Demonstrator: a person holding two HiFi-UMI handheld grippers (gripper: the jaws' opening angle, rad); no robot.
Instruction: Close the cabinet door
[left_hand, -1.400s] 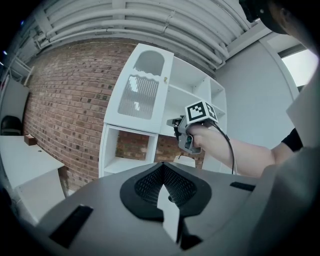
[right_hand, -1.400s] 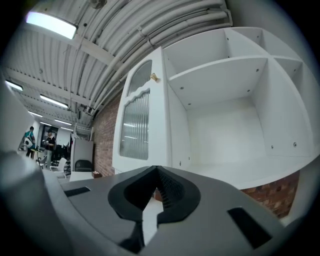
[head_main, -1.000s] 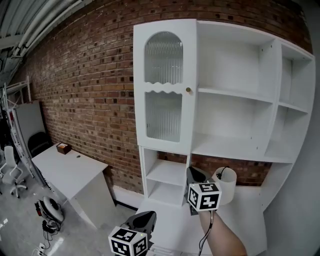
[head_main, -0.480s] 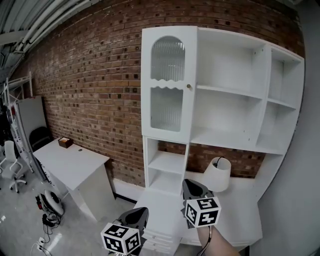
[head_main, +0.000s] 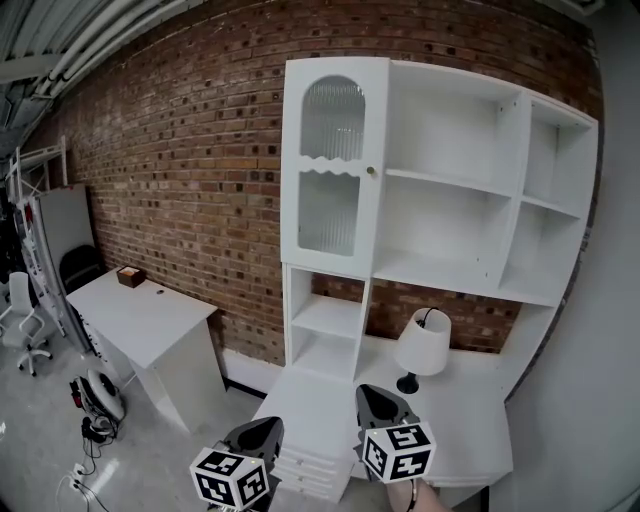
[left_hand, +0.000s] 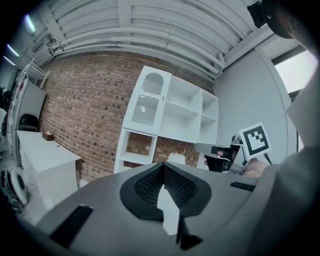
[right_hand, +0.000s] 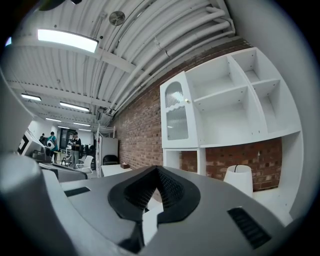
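The white cabinet (head_main: 440, 170) stands against the brick wall. Its door (head_main: 334, 165), with arched ribbed glass and a small knob (head_main: 371, 171), lies flush over the upper left compartment and looks closed. My left gripper (head_main: 263, 436) and right gripper (head_main: 376, 402) hang low at the bottom of the head view, well short of the cabinet and touching nothing. Both point level toward it. The left gripper (left_hand: 163, 168) is shut and empty; the right gripper (right_hand: 157, 171) is shut and empty too. The door (right_hand: 177, 116) shows far ahead in the right gripper view.
A white table lamp (head_main: 422, 343) stands on the white counter (head_main: 470, 430) under the open shelves. A drawer unit (head_main: 312, 432) juts out below the cabinet. A white desk (head_main: 150, 318) sits to the left, with office chairs (head_main: 20, 325) and a cable reel (head_main: 98, 408) on the floor.
Both grippers have drawn back from the cabinet and sunk lower in the head view. The cabinet looks smaller and farther, and the whole lamp now shows.
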